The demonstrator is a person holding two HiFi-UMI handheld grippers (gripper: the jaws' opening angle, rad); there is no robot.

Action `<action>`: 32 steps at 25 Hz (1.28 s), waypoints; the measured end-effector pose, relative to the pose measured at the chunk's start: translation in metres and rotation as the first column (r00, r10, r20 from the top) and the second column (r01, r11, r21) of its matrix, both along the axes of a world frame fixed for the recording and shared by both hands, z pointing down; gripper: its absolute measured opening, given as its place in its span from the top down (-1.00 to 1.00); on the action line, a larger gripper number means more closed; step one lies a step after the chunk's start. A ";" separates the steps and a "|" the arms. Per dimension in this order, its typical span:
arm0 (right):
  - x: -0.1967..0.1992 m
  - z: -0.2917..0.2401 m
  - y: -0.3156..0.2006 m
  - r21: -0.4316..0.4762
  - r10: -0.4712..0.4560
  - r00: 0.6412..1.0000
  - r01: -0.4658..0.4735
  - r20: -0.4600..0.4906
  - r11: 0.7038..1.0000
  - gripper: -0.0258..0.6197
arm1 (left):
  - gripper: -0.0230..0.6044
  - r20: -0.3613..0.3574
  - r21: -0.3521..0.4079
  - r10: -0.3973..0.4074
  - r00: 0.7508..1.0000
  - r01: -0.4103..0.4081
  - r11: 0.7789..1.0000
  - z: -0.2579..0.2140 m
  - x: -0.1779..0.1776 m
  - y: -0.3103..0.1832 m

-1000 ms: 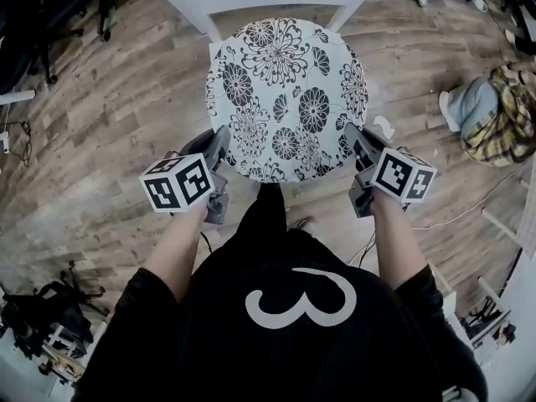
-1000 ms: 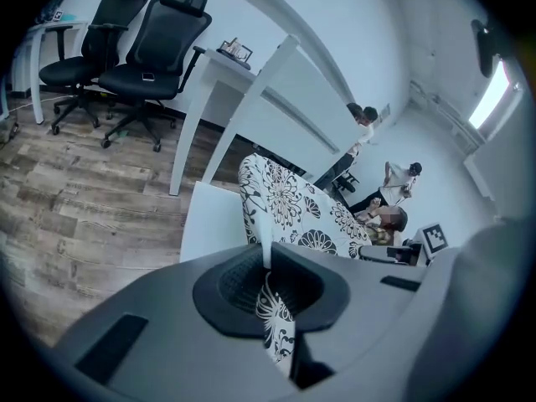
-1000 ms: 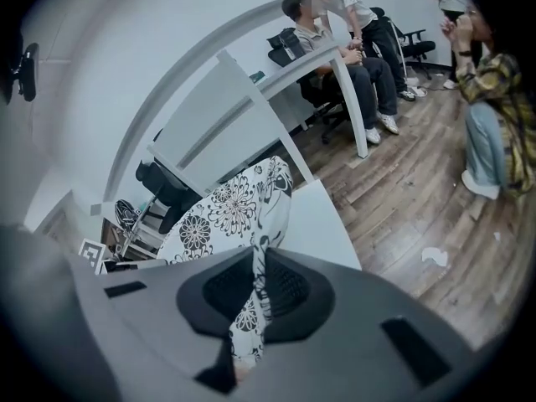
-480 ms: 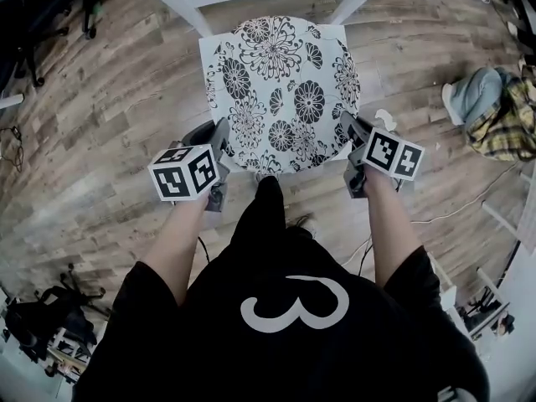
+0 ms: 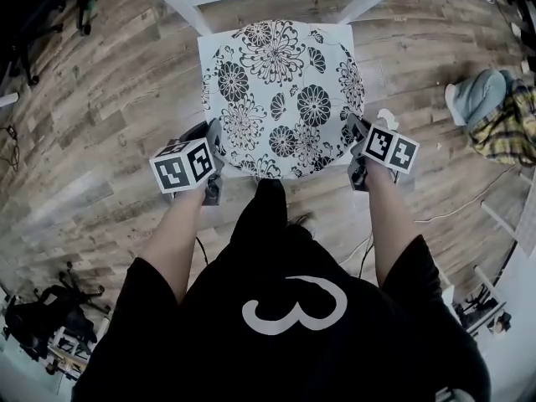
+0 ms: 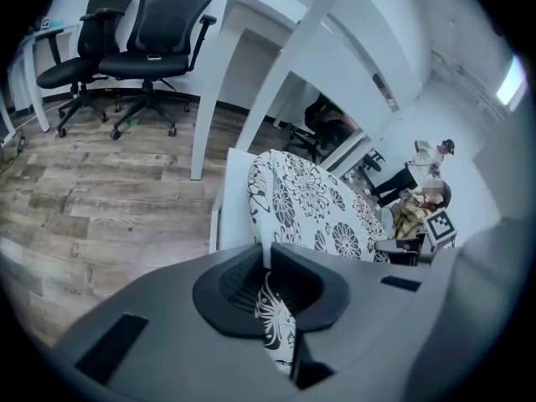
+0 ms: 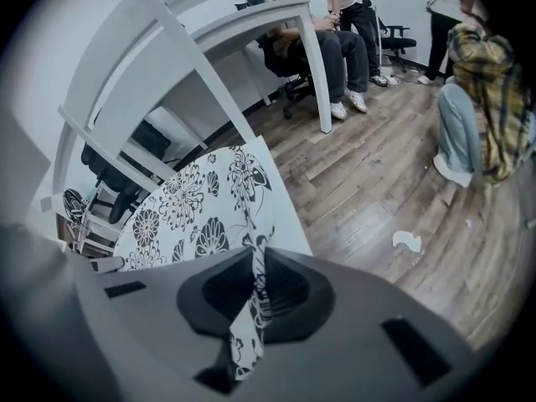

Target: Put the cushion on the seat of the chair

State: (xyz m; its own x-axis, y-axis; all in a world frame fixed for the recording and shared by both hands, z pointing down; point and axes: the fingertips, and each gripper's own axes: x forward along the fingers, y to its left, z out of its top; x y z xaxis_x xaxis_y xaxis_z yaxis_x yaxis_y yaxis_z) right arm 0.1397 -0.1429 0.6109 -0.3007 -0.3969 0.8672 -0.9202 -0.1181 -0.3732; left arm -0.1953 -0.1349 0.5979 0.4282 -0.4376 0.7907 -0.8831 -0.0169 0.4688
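A round white cushion point(image 5: 280, 95) printed with black flowers lies over the white seat of the chair point(image 5: 206, 42), whose corners show around it. My left gripper point(image 5: 216, 131) is shut on the cushion's near left edge, and the fabric point(image 6: 276, 325) runs between its jaws. At the near right edge my right gripper point(image 5: 355, 129) is shut on the cushion as well, with the cloth point(image 7: 251, 308) pinched between its jaws. The cushion point(image 6: 314, 203) spreads ahead over the seat point(image 6: 239, 199) in the left gripper view, and the right gripper view shows the cushion point(image 7: 188, 208) from the other side.
White chair back slats point(image 7: 142, 82) rise behind the seat. Black office chairs point(image 6: 126, 48) stand on the wood floor at left. A person in a plaid shirt point(image 5: 502, 115) crouches at right, others point(image 7: 335, 32) stand beyond. A paper scrap point(image 7: 408, 241) lies on the floor.
Both grippers have sunk with the cushion, which now lies lower and flatter over the seat. The seat's white corners show more around it.
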 end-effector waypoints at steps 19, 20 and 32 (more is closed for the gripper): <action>0.027 0.037 -0.001 -0.061 -0.028 0.986 0.018 -0.167 0.998 0.43 | 0.59 0.193 -0.076 0.043 0.980 -0.028 0.997 0.048 -0.021 0.000; 0.029 0.037 -0.001 -0.060 -0.024 0.985 0.013 -0.172 0.998 0.38 | 0.54 0.202 -0.076 0.042 0.978 -0.027 0.997 0.049 -0.023 0.000; 0.037 -0.002 -0.006 0.147 0.021 0.989 0.001 -0.148 0.989 0.05 | 0.02 0.245 -0.003 -0.020 0.969 0.021 1.000 0.026 -0.039 0.010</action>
